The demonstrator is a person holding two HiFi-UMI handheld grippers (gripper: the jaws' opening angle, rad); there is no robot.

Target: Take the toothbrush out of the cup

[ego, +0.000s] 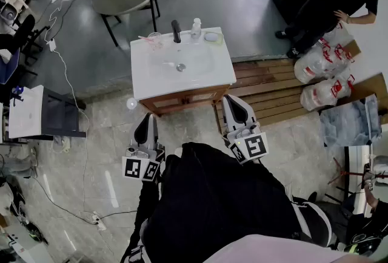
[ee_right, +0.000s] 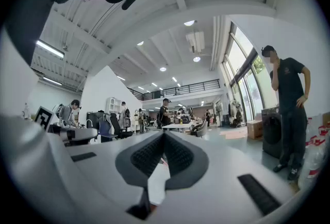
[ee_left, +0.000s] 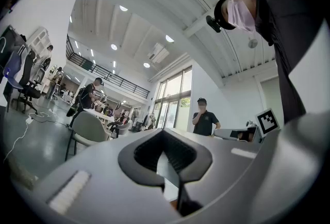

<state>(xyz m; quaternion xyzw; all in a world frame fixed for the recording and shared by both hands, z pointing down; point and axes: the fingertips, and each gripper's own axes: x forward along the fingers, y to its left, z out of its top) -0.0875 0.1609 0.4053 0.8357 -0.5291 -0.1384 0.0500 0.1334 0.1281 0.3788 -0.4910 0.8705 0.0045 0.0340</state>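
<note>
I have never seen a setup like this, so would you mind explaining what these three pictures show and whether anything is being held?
There is no robot here: a person holds a two-jaw gripper in each hand. The head view comes from a camera on the person's head, looking steeply down; the left gripper and right gripper point at a white washbasin. On it stand a black tap, a white bottle, a small round dish and a clear cup with what looks like the toothbrush in it. The other two pictures come from cameras riding on each gripper, looking along its jaws into the room. Both show the jaws closed together with nothing between them, so nothing is held yet.
</note>
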